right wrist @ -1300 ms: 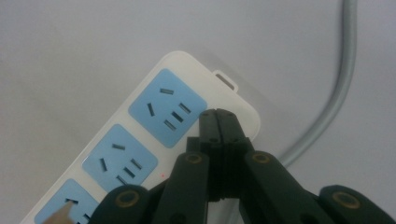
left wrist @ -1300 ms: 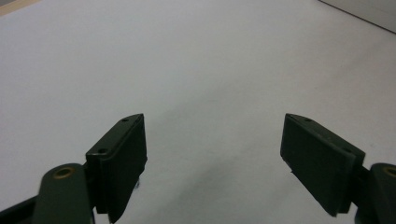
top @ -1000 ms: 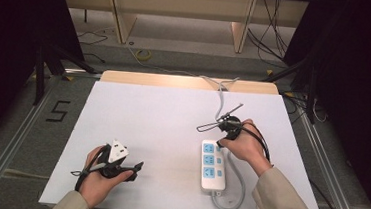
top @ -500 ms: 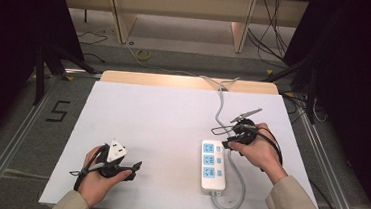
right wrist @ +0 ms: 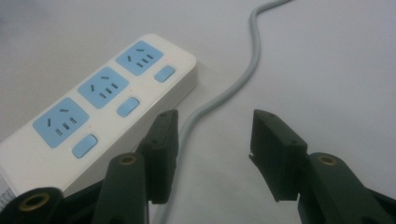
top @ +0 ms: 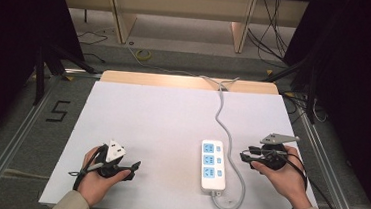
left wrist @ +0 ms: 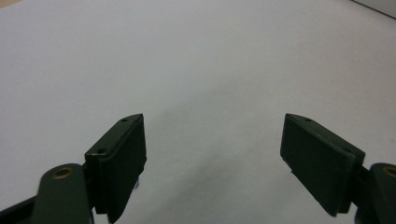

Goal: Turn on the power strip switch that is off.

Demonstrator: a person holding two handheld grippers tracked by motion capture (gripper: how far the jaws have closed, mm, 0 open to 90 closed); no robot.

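- The power strip (top: 213, 165) lies flat on the white surface (top: 162, 117), sockets up, with its grey cord (top: 222, 118) running away from it toward the far edge and looping round its near end.
- The right tool (top: 246, 156) hovers just right of the power strip, jaws apart with nothing between them; in the right gripper view the right tool (right wrist: 212, 154) straddles the cord (right wrist: 223, 95) close beside the strip's long side (right wrist: 100, 105).
- The left tool (top: 135, 166) rests well left of the power strip, near the front edge; in the left gripper view its jaws stand wide apart over bare surface (left wrist: 196, 60), empty.
- Judged step: an approach by the right tool, either to the cord or to the strip's body; nothing is gripped yet.
- The next move calls for lowering the jaws squarely over the chosen part, then closing without dragging the strip.
- Writing: a dark "5" (top: 58, 111) is marked on the floor, left of the power strip. The strip shows three blue socket panels and three blue buttons; no brand is readable.
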